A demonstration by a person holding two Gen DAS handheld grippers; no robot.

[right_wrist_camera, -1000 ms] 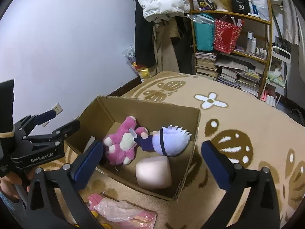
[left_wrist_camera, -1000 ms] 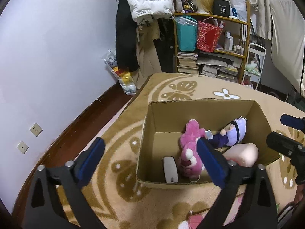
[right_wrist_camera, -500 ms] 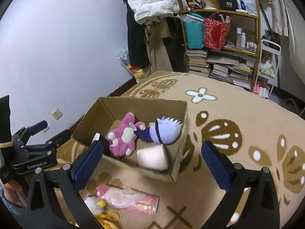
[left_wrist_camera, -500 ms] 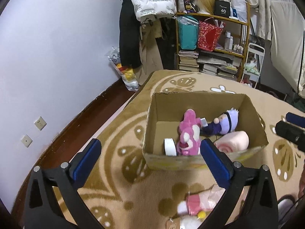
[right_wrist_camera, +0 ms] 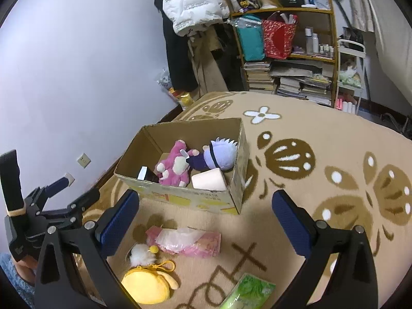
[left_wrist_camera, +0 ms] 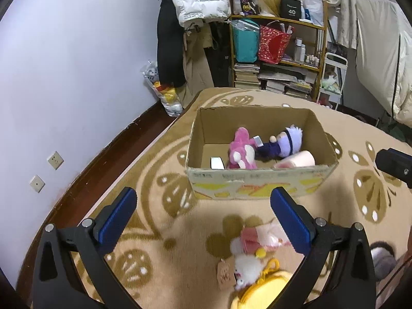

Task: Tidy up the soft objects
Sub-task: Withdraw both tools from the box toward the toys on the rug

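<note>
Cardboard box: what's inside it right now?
The cardboard box holds a pink plush, a purple-haired doll, a pale pink roll and a black-and-white item. The floor beneath them is mostly hidden.

Pink plush (right_wrist_camera: 173, 168); yellow pouch (right_wrist_camera: 145, 289); tan floral rug (right_wrist_camera: 322, 180).

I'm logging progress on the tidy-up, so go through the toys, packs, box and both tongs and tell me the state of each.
cardboard box: open, upright on the rug.
pink plush: lying in the box.
purple-haired doll: lying in the box.
pink tissue pack: on the rug, outside the box.
yellow plush pouch: on the rug, outside.
green pack: on the rug, outside.
left tongs: open, empty.
right tongs: open, empty.
</note>
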